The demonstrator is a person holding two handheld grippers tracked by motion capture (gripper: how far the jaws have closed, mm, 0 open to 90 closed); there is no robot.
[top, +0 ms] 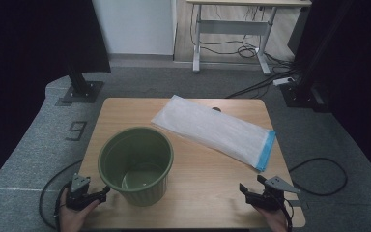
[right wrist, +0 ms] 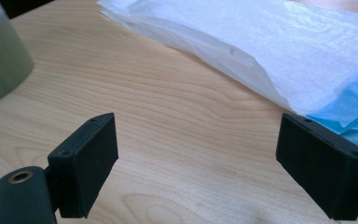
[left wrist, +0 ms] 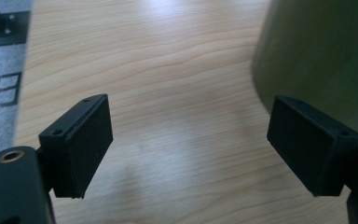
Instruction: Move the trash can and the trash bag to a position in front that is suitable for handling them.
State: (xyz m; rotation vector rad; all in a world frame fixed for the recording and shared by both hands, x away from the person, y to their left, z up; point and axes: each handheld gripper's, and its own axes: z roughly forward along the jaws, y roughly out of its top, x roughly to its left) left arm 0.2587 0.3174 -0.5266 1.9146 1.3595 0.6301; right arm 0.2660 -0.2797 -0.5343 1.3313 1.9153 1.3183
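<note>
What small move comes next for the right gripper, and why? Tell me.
Probably ease the right gripper forward to the blue end of the bag. Its jaws stand open with nothing between them, and in the right gripper view that end lies just ahead, flat on the table. The left gripper, also open, waits beside the bin.

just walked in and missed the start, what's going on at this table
A person holds a two-jaw gripper in each hand at the near edge of a wooden table. The left gripper sits beside an empty green bin, jaws open. The right gripper is open too, pointing toward a folded white plastic bag with a blue edge lying flat. Nothing is held yet.
</note>
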